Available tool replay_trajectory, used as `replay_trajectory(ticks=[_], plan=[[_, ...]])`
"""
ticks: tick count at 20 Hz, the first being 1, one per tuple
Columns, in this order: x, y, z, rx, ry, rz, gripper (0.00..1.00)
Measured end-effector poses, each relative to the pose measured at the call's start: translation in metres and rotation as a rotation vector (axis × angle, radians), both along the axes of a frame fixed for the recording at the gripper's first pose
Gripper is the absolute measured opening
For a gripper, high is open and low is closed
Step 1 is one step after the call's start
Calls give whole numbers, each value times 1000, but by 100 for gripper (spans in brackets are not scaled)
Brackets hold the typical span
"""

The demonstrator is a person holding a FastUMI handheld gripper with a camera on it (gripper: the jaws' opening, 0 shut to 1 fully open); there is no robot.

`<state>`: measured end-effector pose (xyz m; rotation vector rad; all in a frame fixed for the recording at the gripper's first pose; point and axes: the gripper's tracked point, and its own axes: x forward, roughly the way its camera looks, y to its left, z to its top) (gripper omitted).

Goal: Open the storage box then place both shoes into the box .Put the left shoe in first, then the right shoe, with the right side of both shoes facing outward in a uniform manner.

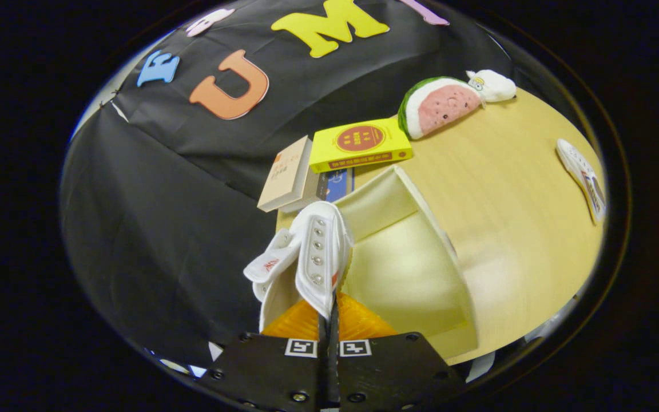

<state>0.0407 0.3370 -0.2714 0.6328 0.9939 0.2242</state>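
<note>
My gripper (329, 312) is shut on the eyelet edge of a white shoe (312, 252), which hangs lifted just ahead of the fingers with its tongue flopped to one side. Right behind the held shoe stands the cream storage box (415, 269) on the wooden table, its lid (378, 203) swung up and open. The second white shoe (584, 177) lies on its side far across the table, well beyond the box.
Past the box lie a yellow book (361, 143), a beige book (286, 174) and a blue book (339, 183). A watermelon-slice plush (441, 106) and a small white plush (492, 84) rest at the back of the wooden table (512, 189).
</note>
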Motion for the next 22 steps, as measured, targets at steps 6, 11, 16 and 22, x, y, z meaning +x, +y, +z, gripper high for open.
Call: replay_trajectory(ticks=[6,11,16,22], plan=[[0,-1,-32,-78,-13,-1,0],[11,-1,-51,-157,-70,32,0],[9,6,-72,-175,-74,43,0],[-3,26,-105,-153,15,149,14]])
